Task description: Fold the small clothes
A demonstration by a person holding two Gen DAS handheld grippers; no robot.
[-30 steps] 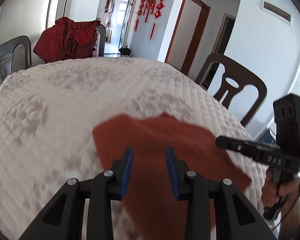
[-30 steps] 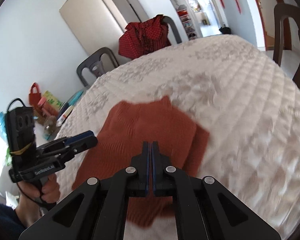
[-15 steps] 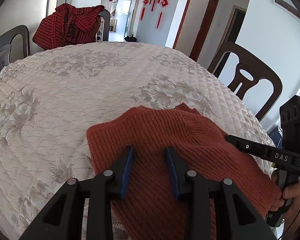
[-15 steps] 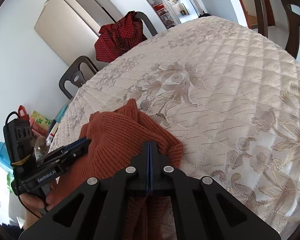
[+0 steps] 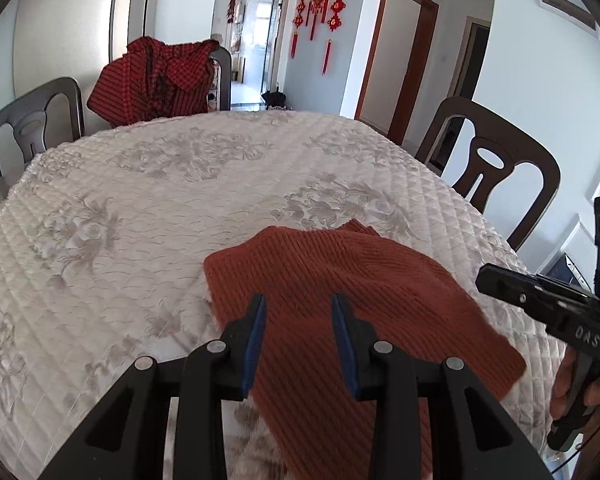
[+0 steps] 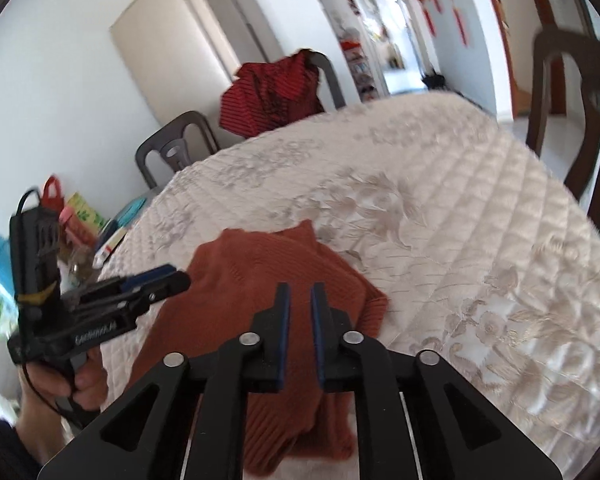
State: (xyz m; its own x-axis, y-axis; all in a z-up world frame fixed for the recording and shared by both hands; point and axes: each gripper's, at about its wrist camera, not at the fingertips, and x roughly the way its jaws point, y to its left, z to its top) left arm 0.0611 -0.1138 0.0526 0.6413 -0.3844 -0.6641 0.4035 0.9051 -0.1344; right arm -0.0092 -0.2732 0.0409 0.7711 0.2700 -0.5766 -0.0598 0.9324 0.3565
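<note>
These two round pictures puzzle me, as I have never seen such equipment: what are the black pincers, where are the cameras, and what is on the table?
No robot here: a person holds a hand-operated claw in each hand, and each claw carries a wide-angle camera looking along its fingers. One picture is from the left claw, the other from the right claw; each also shows the other claw at its edge. On the quilted tablecloth lies a partly folded rust-red knitted garment. Neither claw holds anything: the left stands open above the knit, and the right is opening with nothing between its fingers. A red checked garment hangs over a far chair.
</note>
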